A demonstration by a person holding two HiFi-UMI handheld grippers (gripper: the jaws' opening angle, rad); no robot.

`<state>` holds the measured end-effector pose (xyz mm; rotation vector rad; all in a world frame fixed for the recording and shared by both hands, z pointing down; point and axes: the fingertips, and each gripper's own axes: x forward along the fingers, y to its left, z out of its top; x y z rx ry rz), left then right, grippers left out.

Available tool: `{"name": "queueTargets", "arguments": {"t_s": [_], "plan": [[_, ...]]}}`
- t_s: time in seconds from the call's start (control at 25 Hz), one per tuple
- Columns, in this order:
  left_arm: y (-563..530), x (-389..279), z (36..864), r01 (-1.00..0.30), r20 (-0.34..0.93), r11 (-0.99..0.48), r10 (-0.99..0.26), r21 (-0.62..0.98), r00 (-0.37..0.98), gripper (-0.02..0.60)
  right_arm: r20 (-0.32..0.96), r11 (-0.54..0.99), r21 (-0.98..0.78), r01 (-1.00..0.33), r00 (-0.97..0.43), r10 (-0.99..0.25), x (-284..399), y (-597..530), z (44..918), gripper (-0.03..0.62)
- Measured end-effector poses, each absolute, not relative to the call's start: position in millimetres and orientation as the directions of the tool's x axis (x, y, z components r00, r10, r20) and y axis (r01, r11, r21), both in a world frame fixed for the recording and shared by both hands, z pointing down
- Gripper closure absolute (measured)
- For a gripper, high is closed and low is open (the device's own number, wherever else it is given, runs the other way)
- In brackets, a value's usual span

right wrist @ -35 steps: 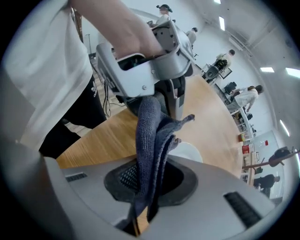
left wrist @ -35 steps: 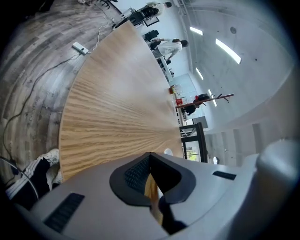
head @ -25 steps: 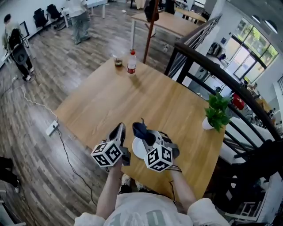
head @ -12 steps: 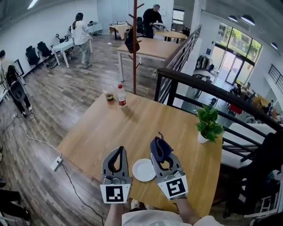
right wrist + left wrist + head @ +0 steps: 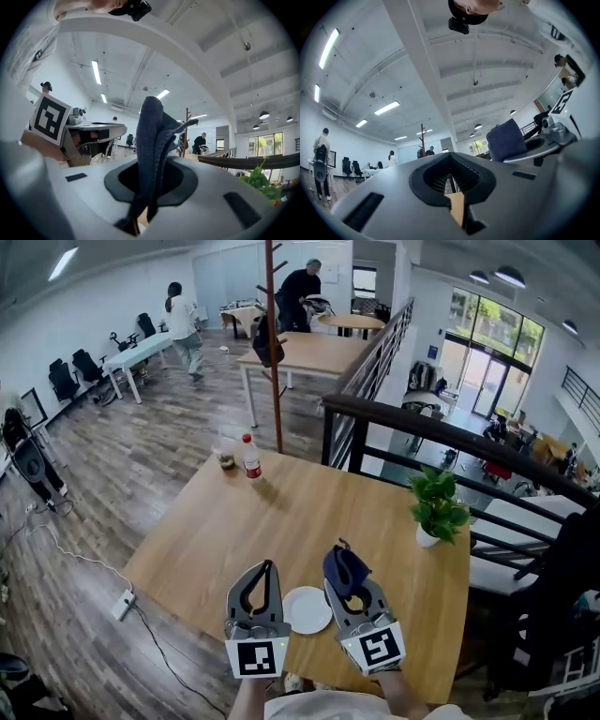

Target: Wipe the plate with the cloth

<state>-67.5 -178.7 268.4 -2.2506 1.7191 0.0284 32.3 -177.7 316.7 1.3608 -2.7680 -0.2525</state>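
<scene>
Head view: left gripper (image 5: 267,568) and right gripper (image 5: 343,563) side by side above the near edge of the wooden table (image 5: 309,512). White plate (image 5: 307,609) lies on the table, seen between them. Dark blue cloth (image 5: 349,574) is bunched at the right gripper's tip. Left gripper view: jaws pressed together, nothing between them. Right gripper view: jaws pinching the cloth, folds standing up past the tips.

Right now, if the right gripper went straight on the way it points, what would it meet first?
Nothing near. The right gripper, jaws shut on the cloth, points level above the table. The way looks free as far as the coat stand beyond it, though depth is unclear.
</scene>
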Motion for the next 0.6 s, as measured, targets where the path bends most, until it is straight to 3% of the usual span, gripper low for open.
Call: {"name": "queueTargets", "arguments": {"t_s": [0.6], "plan": [[-178.7, -70.2, 272.6, -0.951, -0.174, -0.255, -0.943, -0.173, 0.284, 0.575, 0.002, 0.602, 0.212, -0.77, -0.615, -0.788, 30.3, -174.0, 318.6, 0.54]]}}
